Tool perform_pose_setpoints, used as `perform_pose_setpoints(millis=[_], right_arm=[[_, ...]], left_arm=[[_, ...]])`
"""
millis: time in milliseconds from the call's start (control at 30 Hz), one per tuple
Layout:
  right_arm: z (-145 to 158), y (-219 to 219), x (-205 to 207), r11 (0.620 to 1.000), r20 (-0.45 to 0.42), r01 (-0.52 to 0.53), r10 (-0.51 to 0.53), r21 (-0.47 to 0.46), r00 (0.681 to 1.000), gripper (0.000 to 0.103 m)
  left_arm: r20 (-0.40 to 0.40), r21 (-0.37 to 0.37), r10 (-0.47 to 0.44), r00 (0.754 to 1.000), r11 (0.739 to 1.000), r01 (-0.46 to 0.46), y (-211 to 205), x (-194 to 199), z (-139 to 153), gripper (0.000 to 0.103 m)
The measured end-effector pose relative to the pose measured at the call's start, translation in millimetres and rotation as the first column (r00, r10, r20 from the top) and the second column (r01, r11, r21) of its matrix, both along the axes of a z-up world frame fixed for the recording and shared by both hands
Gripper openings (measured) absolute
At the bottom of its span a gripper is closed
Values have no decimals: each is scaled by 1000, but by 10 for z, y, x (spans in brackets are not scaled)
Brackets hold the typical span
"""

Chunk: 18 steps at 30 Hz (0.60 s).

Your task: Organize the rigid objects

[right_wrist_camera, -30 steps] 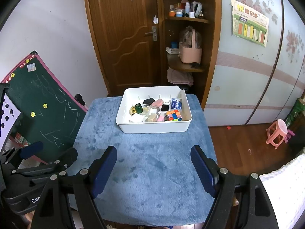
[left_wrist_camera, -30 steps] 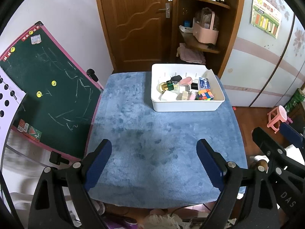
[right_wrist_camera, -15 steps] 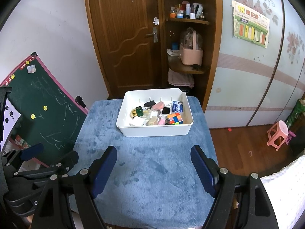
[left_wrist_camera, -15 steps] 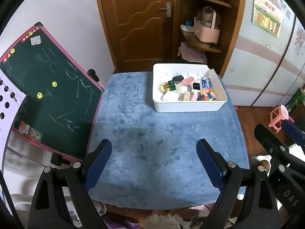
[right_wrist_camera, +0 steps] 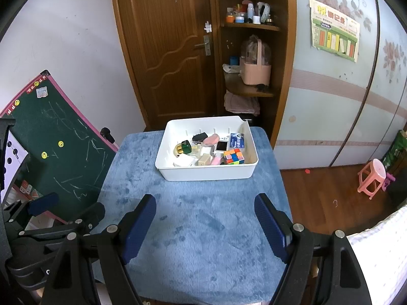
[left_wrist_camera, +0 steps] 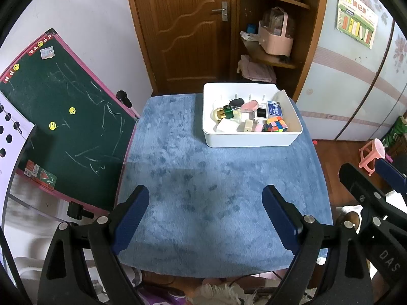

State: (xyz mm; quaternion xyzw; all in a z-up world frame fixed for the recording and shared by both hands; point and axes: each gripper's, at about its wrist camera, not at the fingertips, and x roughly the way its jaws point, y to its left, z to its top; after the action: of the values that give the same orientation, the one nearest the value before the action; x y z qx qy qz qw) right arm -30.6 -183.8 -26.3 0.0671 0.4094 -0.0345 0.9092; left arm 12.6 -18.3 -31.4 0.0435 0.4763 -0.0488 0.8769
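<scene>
A white bin [left_wrist_camera: 250, 139] [right_wrist_camera: 208, 172] stands at the far right of the blue-covered table [left_wrist_camera: 216, 185] [right_wrist_camera: 198, 216]. It holds several small items: a colour cube [left_wrist_camera: 274, 124] [right_wrist_camera: 234, 156], a green-capped bottle [left_wrist_camera: 225, 111] [right_wrist_camera: 183, 147], a pink piece [left_wrist_camera: 249, 105], a blue-white box [left_wrist_camera: 276, 108], a black piece [right_wrist_camera: 199, 136]. My left gripper [left_wrist_camera: 205, 218] is open and empty above the near table edge. My right gripper [right_wrist_camera: 205, 225] is open and empty, also at the near edge, well short of the bin.
A green chalkboard with a pink frame [left_wrist_camera: 63, 117] [right_wrist_camera: 51, 139] leans at the table's left side. A wooden door [left_wrist_camera: 185, 25] and shelves with a pink basket [left_wrist_camera: 276, 38] stand behind. A pink stool [right_wrist_camera: 372, 178] is on the floor to the right.
Both grippers have pulled back and risen a little; the bin looks slightly farther. Both stay open and empty.
</scene>
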Motion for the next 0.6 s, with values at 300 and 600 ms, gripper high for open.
perform_pose_setpoints(millis=[300,600], right_arm=[[-28,3,-37,1000,-3,12,-12,6,1000,80],[-25,-12,-50,1000,-1,14,-14,9,1000,80]], left_arm=[[-8,-1,-2,1000,1000,2,20,-49,-29,92],[-10,1,-1,1000,1000,1,34,-51,-27,92]])
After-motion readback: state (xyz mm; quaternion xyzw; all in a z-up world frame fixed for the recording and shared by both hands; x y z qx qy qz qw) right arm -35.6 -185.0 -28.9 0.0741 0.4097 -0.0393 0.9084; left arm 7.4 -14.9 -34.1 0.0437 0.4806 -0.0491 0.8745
